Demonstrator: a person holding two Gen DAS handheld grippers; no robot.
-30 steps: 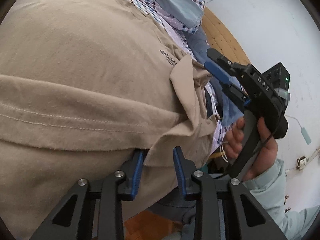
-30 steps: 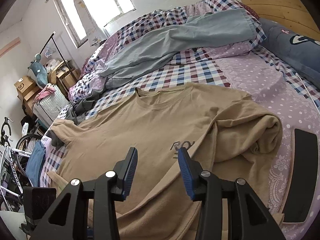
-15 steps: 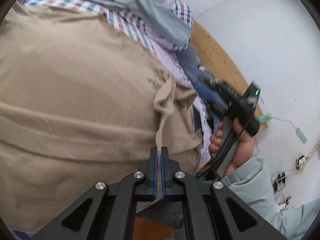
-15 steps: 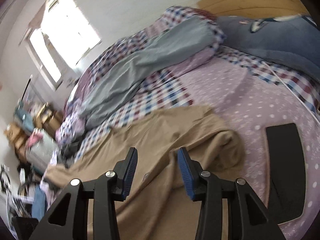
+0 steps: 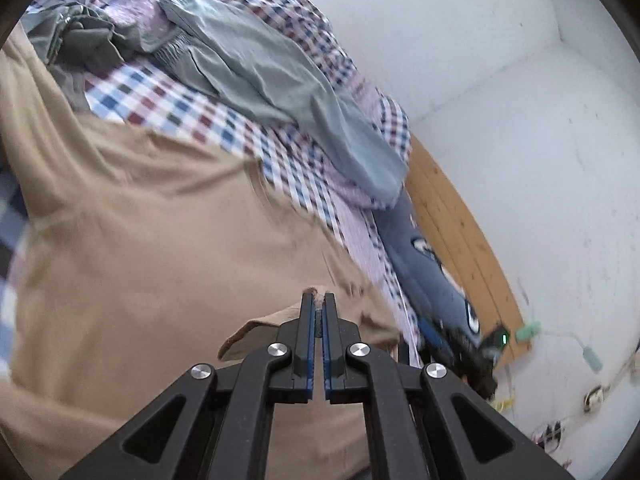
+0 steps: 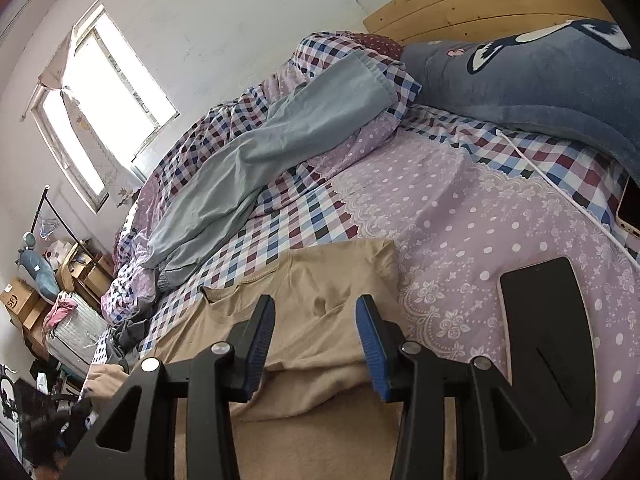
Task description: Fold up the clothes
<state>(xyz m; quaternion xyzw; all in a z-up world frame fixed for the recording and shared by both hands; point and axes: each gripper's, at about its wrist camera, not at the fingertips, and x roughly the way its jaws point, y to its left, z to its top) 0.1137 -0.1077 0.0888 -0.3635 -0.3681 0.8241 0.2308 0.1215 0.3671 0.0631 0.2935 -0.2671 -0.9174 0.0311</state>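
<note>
We look out from two cameras, one on each gripper, both low and close over the bed. Our left camera peers along the left gripper (image 5: 319,300) across the tan shirt (image 5: 160,248) toward the white corner wall. Our right camera looks along the right gripper (image 6: 316,312) toward the window (image 6: 96,120). Both show the shirt, the gray pants (image 5: 280,80), the blue pillow (image 6: 540,80) and the wooden headboard (image 6: 480,0).

Matt tan cloth shirt (image 5: 160,248) — bare wood headboard (image 6: 480,4).
</note>
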